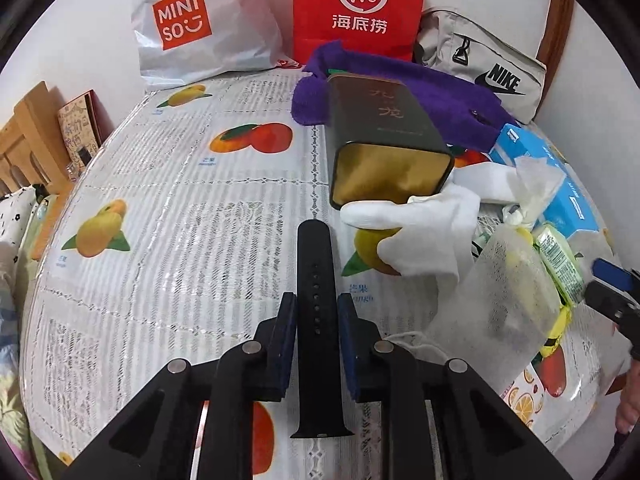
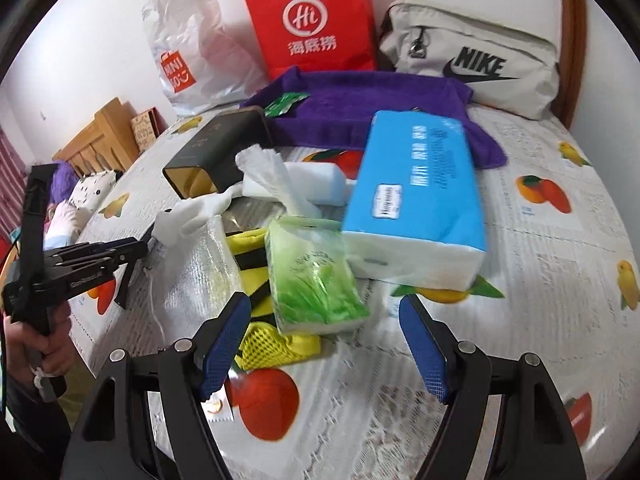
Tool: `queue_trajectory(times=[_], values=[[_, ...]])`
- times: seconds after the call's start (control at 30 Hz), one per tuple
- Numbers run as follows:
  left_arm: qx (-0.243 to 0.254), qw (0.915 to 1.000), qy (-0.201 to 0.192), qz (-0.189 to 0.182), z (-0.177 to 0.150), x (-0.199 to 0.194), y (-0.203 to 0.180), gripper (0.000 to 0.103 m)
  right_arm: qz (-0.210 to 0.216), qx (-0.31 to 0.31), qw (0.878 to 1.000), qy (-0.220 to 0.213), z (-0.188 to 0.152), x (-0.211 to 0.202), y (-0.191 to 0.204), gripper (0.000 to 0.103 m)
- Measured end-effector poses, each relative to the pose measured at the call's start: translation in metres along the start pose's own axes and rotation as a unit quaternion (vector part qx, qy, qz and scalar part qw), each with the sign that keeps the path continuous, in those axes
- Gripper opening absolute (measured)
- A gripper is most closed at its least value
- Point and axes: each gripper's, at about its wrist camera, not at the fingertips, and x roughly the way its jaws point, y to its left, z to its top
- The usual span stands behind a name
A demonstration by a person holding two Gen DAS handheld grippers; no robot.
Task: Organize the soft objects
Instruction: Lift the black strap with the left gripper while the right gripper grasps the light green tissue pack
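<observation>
My left gripper (image 1: 317, 312) is shut on a black watch strap (image 1: 315, 264) and holds it over the table; it also shows from the side in the right wrist view (image 2: 136, 249). An open dark tin (image 1: 384, 140) lies on its side ahead, with a white sock (image 1: 424, 232) at its mouth. My right gripper (image 2: 323, 320) is open and empty, just in front of a green tissue pack (image 2: 312, 276) that lies on a yellow mesh item (image 2: 264, 344). A blue tissue pack (image 2: 416, 200), a clear mesh pouch (image 1: 500, 312) and a purple towel (image 2: 360, 104) lie nearby.
The table has a fruit-print cloth (image 1: 160, 220). Against the back wall stand a white Miniso bag (image 1: 200, 28), a red paper bag (image 1: 356, 4) and a grey Nike bag (image 2: 472, 56). A wooden bed frame (image 1: 28, 136) is at the left.
</observation>
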Motion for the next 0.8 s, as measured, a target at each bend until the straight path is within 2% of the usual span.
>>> queue_trajectory(times=[0.17,0.27,0.33,0.43,0.67,0.8], values=[[-0.014,0.9999,0.007,-0.002,-0.006,0.0,0.009,0.02,-0.009,0.007,1.0,0.023,0.004,0.027,0.0,0.076],[-0.02,0.9996,0.015,-0.011,-0.009,0.004,0.011,0.02,0.004,0.021,0.999,0.038,0.004,0.042,-0.005,0.076],[-0.019,0.9997,0.014,-0.011,-0.01,0.006,0.012,0.02,0.003,0.019,0.999,0.03,0.004,0.043,-0.005,0.076],[-0.02,0.9996,0.015,-0.01,-0.01,0.006,0.012,0.021,0.02,0.013,0.999,0.03,0.004,0.041,-0.002,0.051],[-0.021,0.9996,0.003,-0.017,-0.01,0.007,0.014,0.02,0.026,-0.006,1.0,0.014,-0.006,0.019,0.006,0.049],[-0.025,0.9995,0.013,-0.013,-0.011,0.004,0.016,0.021,0.022,-0.015,1.0,0.003,-0.013,-0.001,0.007,0.049]])
